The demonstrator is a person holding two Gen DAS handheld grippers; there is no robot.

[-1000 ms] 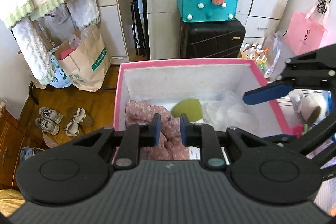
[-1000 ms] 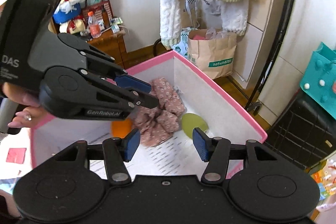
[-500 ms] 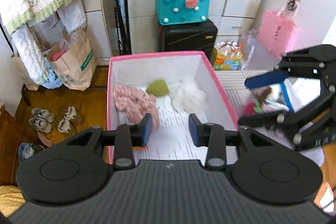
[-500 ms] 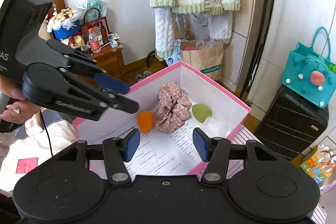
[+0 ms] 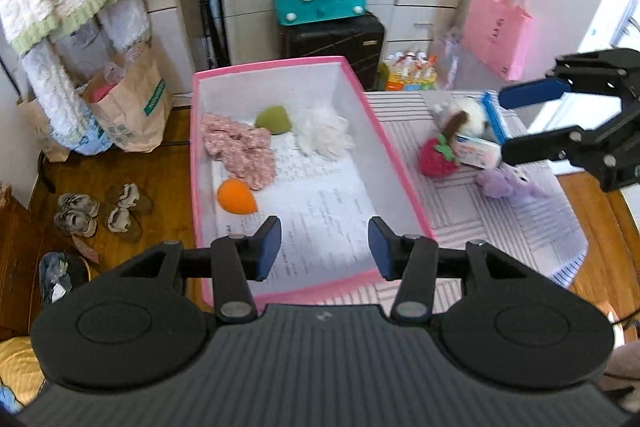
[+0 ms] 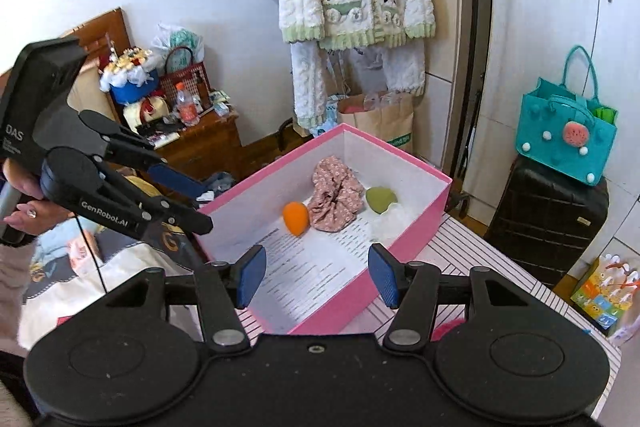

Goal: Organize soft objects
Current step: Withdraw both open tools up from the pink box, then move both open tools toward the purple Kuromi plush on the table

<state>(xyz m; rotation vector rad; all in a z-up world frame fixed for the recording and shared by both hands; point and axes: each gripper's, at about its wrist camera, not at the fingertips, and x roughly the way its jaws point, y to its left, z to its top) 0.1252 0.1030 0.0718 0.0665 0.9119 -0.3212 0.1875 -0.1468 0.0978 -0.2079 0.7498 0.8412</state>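
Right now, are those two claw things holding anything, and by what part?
Nothing is held. The left gripper is opening with nothing between its pads; the right gripper is open and bare too.

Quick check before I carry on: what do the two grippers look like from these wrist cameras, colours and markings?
Both are matte black linkage grippers with blue pads. The left gripper carries white "GenRobot.AI" lettering on one arm and "DAS" on its boxy body. The hand holding it wears a ring, and a thin dark cable hangs below it. The right gripper shows the same black links, silver pivot pins and blue pads.
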